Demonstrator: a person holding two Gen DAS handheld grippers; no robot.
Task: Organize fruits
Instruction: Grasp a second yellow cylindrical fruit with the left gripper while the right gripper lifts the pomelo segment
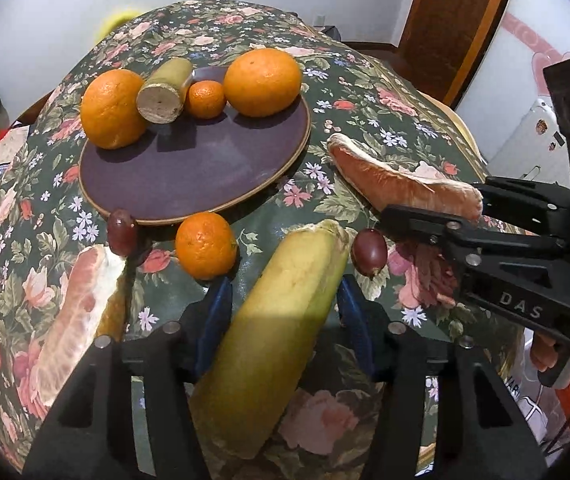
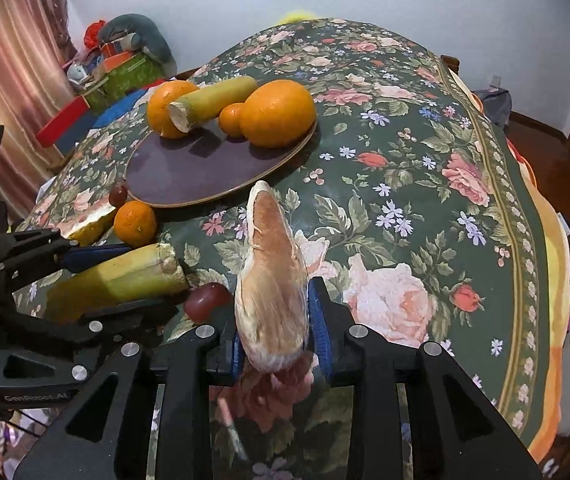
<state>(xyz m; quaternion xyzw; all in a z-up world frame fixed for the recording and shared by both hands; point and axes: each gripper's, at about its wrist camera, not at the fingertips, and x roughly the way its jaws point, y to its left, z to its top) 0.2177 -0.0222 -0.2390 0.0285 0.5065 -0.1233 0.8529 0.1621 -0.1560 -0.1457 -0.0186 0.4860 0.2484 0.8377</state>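
Observation:
A purple plate (image 1: 189, 176) (image 2: 189, 176) holds two oranges (image 1: 263, 82), a small mandarin (image 1: 205, 99) and a sugarcane piece (image 1: 163, 94). My left gripper (image 1: 285, 308) is shut on a second yellow-green sugarcane piece (image 1: 281, 320) (image 2: 121, 280) near the table's front. My right gripper (image 2: 279, 320) is shut on a peeled pomelo segment (image 2: 271, 276) (image 1: 397, 184), right of the plate. On the cloth lie a loose mandarin (image 1: 206, 245), two red grapes (image 1: 369, 251) (image 1: 121, 231) and another pomelo wedge (image 1: 79, 312).
The table has a dark floral cloth (image 2: 425, 160). Boxes and cushions (image 2: 125, 60) are piled beyond its left side. A wooden door (image 1: 457, 20) stands at the back right.

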